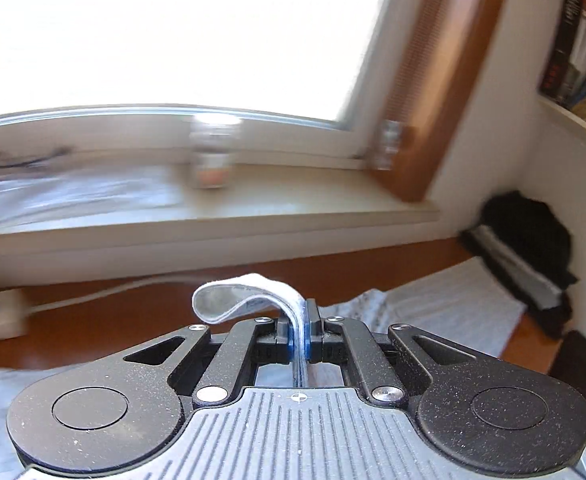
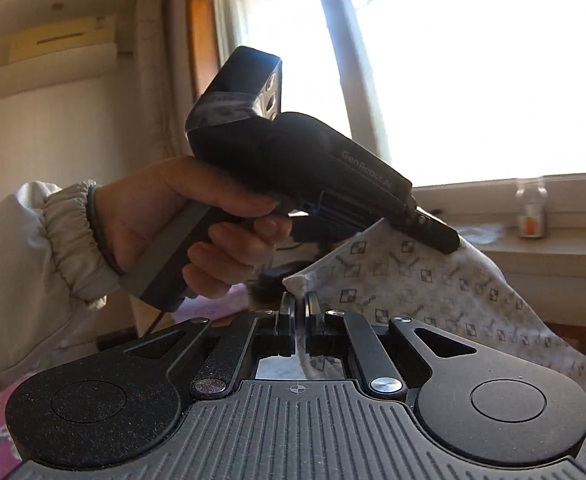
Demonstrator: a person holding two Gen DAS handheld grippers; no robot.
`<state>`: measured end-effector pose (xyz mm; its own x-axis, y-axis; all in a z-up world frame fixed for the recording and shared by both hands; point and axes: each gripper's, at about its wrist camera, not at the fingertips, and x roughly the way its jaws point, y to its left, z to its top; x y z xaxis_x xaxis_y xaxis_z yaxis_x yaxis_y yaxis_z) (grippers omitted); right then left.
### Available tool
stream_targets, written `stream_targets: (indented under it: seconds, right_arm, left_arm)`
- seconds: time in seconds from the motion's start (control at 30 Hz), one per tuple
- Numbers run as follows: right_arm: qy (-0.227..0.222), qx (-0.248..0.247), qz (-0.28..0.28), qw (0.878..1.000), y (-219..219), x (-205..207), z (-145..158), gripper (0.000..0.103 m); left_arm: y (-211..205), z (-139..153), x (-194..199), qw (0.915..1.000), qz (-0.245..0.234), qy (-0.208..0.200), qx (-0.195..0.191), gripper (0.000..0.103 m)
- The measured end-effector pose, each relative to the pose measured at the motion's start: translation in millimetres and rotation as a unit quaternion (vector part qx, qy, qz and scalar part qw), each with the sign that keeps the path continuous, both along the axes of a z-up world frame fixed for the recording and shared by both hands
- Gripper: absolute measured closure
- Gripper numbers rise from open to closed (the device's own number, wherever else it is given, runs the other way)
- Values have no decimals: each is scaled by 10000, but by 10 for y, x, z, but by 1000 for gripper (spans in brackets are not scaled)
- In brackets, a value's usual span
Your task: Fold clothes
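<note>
The patterned garment (image 2: 433,280) is held aloft across the middle of the right wrist view, its edge stretched between two pinches. A corner is nipped by the right gripper (image 2: 300,312), the far end by the left gripper (image 1: 300,334), where a hem loop (image 1: 245,296) is clamped. Spreading seems in hand; laying flat is called for next. The windowsill (image 1: 253,200) lies close ahead.

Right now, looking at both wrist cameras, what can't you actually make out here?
- Left wrist view: the jar on the windowsill is motion-blurred, label unreadable.
- Both views: the window is blown out white, nothing outside shows.
- Right wrist view: the patterned garment runs below the right gripper, its type and lower part hidden.
- Left wrist view: the left gripper body hides all but a fabric edge.
</note>
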<state>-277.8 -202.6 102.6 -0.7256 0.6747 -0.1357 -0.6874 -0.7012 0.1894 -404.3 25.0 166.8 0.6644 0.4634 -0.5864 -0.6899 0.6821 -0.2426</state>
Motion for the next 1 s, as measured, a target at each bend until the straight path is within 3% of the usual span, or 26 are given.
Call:
stream_targets:
  seconds: [0.2, 0.47, 0.57, 0.67, 0.73, 0.77, 0.8, 0.9, 0.97, 1.0]
  right_arm:
    - [-370, -227, 546, 9976, 303, -1034, -65, 98]
    - [-857, -346, 773, 9927, 475, -1853, -226, 98]
    - [-1112, -485, 789, 9895, 543, -2047, -375, 97]
    - [-1309, -850, 806, 9845, 611, -2133, -600, 93]
    - [-1433, -1002, 890, 9806, 608, -2203, -702, 92]
    - [-1492, -1040, 926, 9790, 608, -2216, -734, 91]
    - [-1525, -1041, 941, 9783, 597, -2226, -748, 91]
    - [-1549, -1001, 959, 9782, 555, -2244, -720, 90]
    - [-1526, -1014, 971, 9783, 535, -2229, -755, 90]
    - [-1524, -1011, 981, 9782, 506, -2239, -756, 90]
  left_arm:
    - [231, -180, -922, 9985, 534, 115, -87, 99]
    - [473, -423, -1692, 9951, 971, 117, -170, 99]
    - [584, -727, -1833, 9916, 1223, 244, -329, 85]
    - [729, -1020, -1966, 9870, 1492, 118, -593, 83]
    - [787, -1114, -2029, 9848, 1625, -28, -616, 68]
    - [804, -1129, -2057, 9837, 1693, -136, -582, 50]
    - [815, -1129, -2085, 9826, 1759, -266, -531, 43]
    - [859, -1137, -2141, 9790, 1874, -587, -539, 44]
    - [875, -1148, -2122, 9793, 1875, -538, -535, 53]
    - [873, -1155, -2106, 9801, 1855, -479, -515, 66]
